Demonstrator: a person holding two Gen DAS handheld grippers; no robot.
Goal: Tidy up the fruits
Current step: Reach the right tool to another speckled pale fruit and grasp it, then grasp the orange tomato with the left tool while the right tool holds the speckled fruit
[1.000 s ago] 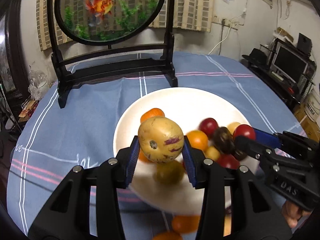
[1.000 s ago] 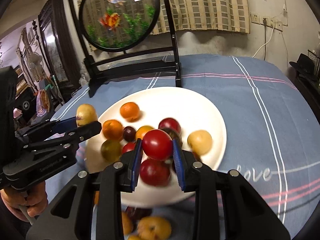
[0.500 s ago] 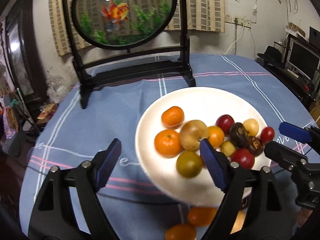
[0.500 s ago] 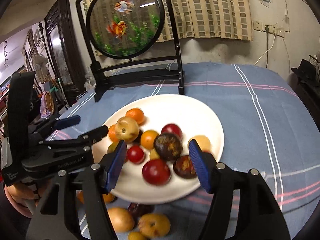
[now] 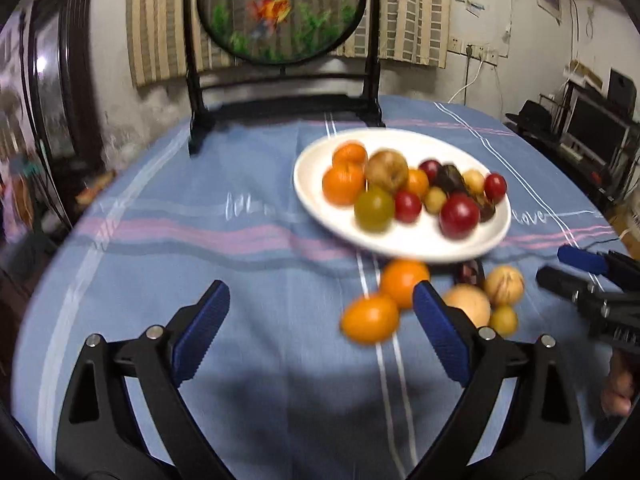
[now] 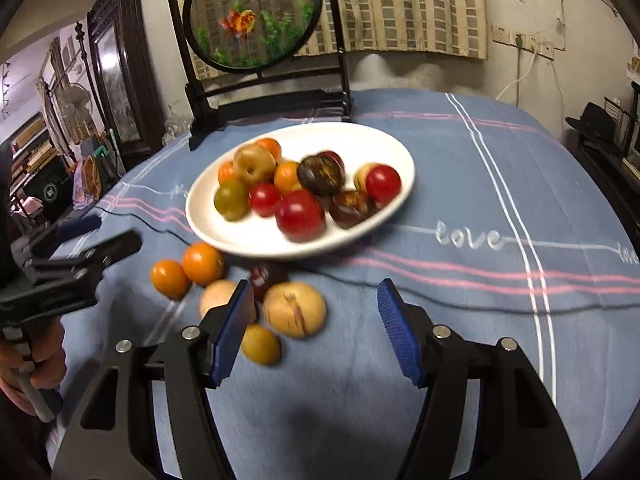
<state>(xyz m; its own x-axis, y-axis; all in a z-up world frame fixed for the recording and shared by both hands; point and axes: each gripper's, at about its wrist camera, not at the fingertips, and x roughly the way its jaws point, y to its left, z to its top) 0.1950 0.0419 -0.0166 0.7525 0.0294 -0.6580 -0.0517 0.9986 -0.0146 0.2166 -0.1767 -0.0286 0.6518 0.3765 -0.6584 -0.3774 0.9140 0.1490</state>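
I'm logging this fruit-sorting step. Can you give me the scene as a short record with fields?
surface: blue striped tablecloth
plate: white plate, piled with fruit
loose fruit: two oranges, a yellow striped fruit and a few others on the cloth beside the plate
left hand-held gripper: open, empty
right hand-held gripper: open, empty
background: goldfish screen on a black stand
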